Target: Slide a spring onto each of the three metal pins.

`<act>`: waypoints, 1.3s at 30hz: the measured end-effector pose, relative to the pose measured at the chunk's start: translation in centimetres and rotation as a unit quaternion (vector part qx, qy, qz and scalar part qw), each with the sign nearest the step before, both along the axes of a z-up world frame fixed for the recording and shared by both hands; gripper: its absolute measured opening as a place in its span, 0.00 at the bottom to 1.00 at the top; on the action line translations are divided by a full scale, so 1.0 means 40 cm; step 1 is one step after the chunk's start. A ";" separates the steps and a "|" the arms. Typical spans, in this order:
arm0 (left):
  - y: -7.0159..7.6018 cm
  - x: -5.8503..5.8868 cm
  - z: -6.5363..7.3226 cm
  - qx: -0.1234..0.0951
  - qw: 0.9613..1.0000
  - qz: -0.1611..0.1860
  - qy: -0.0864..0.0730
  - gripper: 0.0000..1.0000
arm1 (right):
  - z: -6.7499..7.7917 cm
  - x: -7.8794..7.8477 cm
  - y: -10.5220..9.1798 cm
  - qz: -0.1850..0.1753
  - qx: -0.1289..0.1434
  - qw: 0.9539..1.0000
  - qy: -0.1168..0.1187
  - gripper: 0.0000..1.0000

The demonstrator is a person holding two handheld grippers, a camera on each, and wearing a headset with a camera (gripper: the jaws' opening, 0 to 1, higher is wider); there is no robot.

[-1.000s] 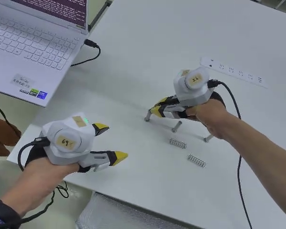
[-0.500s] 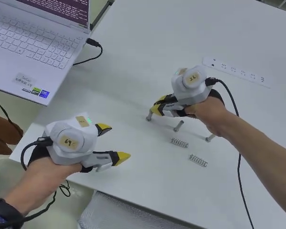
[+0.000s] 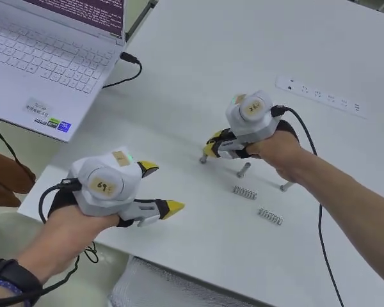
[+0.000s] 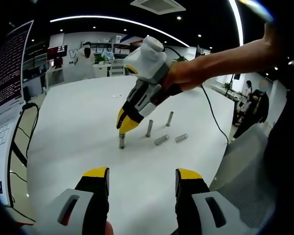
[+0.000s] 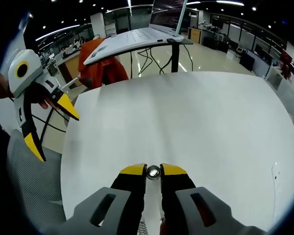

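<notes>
Closer now: the left gripper (image 3: 161, 187) had eased toward the right gripper (image 3: 209, 150), which had sunk over the end pin (image 3: 203, 158). Its fingers (image 5: 133, 171) were clenched on a spring (image 5: 153, 172), seen end-on between the tips, with the end pin just beneath. The left fingers (image 4: 95, 173) hung released, holding nothing. Two loose springs (image 3: 244, 192) lay on the table (image 3: 211, 64) behind the right tips, beside the other pins (image 3: 243, 169).

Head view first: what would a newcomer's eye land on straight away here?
The right claw stands out, its yellow tips closed on a small metal ring just over the leftmost pin. Two springs lie loose on the white table beside the other pins; the left claw hangs open nearer the person.
</notes>
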State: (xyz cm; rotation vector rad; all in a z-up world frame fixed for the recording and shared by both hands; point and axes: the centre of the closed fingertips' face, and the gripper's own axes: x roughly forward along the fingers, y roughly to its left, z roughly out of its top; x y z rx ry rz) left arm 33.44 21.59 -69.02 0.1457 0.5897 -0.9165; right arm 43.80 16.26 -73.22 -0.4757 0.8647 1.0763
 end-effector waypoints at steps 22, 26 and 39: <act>0.013 0.001 -0.003 0.003 1.000 0.005 0.002 0.49 | -0.063 -0.001 0.007 0.000 -0.017 1.000 0.011 0.09; 0.011 0.002 -0.003 0.002 1.000 0.006 0.002 0.49 | -0.068 0.004 -0.001 -0.004 -0.021 1.000 0.009 0.12; 0.006 0.001 0.009 0.006 1.000 0.003 -0.001 0.49 | -0.023 -0.011 -0.039 -0.026 -0.011 1.000 -0.003 0.20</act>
